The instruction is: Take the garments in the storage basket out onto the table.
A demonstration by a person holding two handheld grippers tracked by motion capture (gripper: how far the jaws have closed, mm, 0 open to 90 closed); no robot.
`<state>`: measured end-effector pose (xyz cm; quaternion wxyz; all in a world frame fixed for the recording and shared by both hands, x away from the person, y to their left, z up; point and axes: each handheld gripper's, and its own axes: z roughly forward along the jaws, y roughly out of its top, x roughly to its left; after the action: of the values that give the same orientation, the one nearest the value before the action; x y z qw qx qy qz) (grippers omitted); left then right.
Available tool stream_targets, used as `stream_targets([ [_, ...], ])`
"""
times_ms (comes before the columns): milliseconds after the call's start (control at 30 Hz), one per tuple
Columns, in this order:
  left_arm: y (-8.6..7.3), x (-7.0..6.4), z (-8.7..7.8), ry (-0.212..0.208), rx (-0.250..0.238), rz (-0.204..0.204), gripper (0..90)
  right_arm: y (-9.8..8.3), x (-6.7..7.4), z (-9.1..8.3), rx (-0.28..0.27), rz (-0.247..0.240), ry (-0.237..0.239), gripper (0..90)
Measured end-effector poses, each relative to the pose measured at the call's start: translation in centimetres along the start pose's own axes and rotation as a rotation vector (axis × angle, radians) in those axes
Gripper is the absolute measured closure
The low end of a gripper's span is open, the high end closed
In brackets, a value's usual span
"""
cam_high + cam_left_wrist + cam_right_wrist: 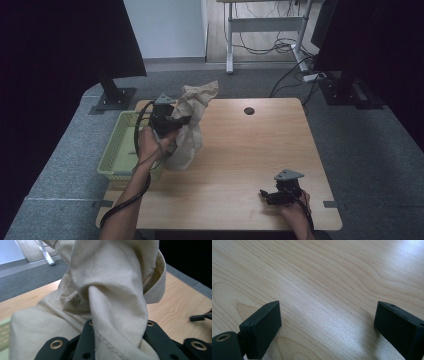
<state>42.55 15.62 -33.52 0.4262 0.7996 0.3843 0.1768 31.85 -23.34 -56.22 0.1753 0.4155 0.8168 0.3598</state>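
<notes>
A crumpled beige cloth (192, 125) hangs lifted above the left part of the wooden table (250, 150), its lower end near the tabletop. My left gripper (182, 120) is shut on a fold of it, beside the green basket. In the left gripper view the cloth (112, 290) bunches between the two black jaws of the left gripper (118, 326) and drapes over them. My right gripper (264, 195) rests near the front right of the table, open. In the right gripper view the right gripper (327, 317) has its jaws spread wide over bare wood, with nothing between them.
A light green plastic basket (112, 150) sits at the table's left edge, right behind my left hand. A round cable hole (249, 111) lies near the far edge. Dark monitor stands flank the table at the back, and grey carpet surrounds it.
</notes>
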Motion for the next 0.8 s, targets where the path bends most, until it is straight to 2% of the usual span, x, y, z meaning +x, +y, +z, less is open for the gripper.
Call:
stream_targets([
  [67,0.1,-0.4,0.2,-0.006,-0.003,0.003,78.8,0.0,0.0,0.0,0.000,-0.001,0.000,7.1],
  [167,0.4,-1.7,1.3,-0.027,-0.002,0.021,78.8,0.0,0.0,0.0,0.000,-0.003,0.003,7.2],
  [400,0.4,-3.1,3.1,-0.059,0.007,0.035,78.9,0.0,0.0,0.0,0.000,-0.006,0.004,7.2],
  [533,0.1,-4.3,4.7,-0.071,0.014,0.051,78.9,0.0,0.0,0.0,0.000,-0.006,0.005,7.2],
  [800,-0.7,-5.7,6.9,-0.088,0.024,0.063,78.8,0.0,0.1,0.0,0.000,-0.009,0.007,7.2],
])
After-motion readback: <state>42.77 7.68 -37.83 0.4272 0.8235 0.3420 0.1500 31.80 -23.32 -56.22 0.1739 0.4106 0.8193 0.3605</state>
